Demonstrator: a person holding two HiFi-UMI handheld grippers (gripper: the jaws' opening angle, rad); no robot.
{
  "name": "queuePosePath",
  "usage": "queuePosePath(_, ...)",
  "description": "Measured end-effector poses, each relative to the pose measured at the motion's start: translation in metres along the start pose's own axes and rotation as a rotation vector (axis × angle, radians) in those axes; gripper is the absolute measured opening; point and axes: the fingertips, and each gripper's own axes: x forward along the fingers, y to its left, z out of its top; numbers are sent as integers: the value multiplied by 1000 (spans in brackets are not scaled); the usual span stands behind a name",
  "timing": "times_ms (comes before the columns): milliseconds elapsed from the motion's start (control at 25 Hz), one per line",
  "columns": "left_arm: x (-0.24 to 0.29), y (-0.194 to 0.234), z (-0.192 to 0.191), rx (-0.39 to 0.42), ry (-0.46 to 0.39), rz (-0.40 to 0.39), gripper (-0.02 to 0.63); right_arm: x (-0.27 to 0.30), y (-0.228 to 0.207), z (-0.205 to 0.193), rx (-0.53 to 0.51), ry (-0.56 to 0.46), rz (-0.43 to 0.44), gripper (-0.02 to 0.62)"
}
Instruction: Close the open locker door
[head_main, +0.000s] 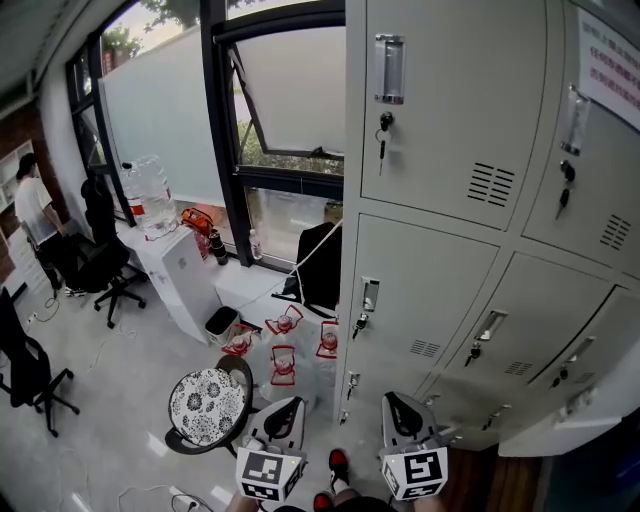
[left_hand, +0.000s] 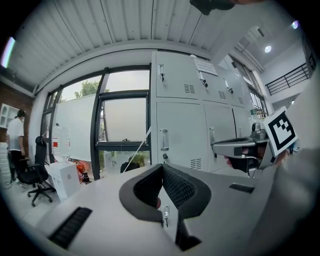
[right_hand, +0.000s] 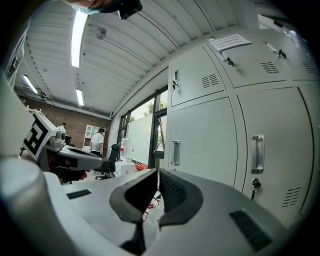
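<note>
An office: grey metal lockers (head_main: 450, 120), black swivel chairs (head_main: 108, 268), large water bottles (head_main: 152, 195), big windows (head_main: 290, 90).

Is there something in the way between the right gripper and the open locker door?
Nothing visible. The open locker door juts out low on the right, and the gap between it and the shut right gripper looks free.

The left gripper (head_main: 283, 412) and right gripper (head_main: 403, 410) are getting chopped off by the bottom edge at 6 o'clock in the head view, and the paper notice (head_main: 608, 60) at 2 o'clock is running off-frame, print too tiny to read.
</note>
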Motion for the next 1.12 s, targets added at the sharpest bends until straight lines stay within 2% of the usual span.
queuePosePath(1120,-9,0,1,-2,-12,4,21,-4,14,-1,3,8,22,23)
